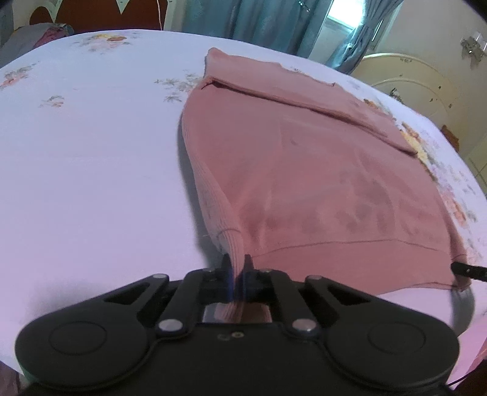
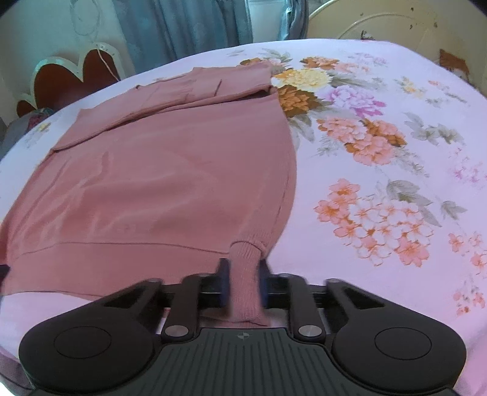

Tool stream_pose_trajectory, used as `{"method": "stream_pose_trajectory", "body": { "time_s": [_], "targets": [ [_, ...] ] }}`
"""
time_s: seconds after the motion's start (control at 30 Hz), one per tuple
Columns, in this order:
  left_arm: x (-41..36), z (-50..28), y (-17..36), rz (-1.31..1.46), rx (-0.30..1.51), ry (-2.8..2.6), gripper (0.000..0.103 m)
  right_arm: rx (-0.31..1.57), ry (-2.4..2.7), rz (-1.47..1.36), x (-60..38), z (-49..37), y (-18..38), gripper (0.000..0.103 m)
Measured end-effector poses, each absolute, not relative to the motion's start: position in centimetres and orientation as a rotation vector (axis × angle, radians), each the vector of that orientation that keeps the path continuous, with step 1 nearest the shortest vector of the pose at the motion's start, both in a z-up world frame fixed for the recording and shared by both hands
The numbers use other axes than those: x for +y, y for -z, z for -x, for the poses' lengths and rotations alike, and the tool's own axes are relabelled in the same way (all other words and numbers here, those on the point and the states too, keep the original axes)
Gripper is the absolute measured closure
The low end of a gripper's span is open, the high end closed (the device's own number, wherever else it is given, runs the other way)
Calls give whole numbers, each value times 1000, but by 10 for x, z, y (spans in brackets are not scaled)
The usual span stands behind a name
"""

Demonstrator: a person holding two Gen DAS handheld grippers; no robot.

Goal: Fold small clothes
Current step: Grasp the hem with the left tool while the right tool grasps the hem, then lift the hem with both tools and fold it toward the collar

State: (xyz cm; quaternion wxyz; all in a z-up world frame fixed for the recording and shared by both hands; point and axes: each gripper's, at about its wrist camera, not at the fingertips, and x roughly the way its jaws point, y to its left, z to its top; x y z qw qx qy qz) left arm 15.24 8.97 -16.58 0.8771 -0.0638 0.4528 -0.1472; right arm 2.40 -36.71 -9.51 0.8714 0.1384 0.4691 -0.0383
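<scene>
Room: we see teal curtains (image 1: 268, 21) along the far wall, a bright window (image 1: 341, 21) between them, and a cream arched headboard (image 1: 414, 82) past the bed's far edge.
Surface: a bed covered by a pale lilac floral bedsheet (image 1: 91, 158) — in the right wrist view large orange, yellow and purple blooms lie beside the garment.
Garment: a dusty-pink knit sweater (image 2: 170, 170) lies spread flat on the sheet, its upper part already folded over into a band across the far end; ribbed cuffs reach toward us at both near corners.
Left gripper (image 1: 236, 265): its fingers are pressed together on the sweater's ribbed cuff (image 1: 231, 240) at the near left corner, the fabric pinched between the tips.
Right gripper (image 2: 242, 274): clamped on the other ribbed cuff (image 2: 246, 268), which runs back between the fingers — the cuff hangs over the gripper body.
Hem: the near hem runs between the two grippers; whether it is raised off the sheet we cannot tell.
</scene>
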Motion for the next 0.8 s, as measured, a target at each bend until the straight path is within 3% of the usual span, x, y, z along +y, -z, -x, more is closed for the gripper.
{"method": "stream_pose_trajectory", "body": {
  "time_s": [0.43,0.8],
  "targets": [
    [85,-208,94,265,745,381,99,806,25,-366,-382,-68,30,92],
    [46,-337,70,300,634,335,99,693,28,-406,-422,-221,11,92]
  ]
}}
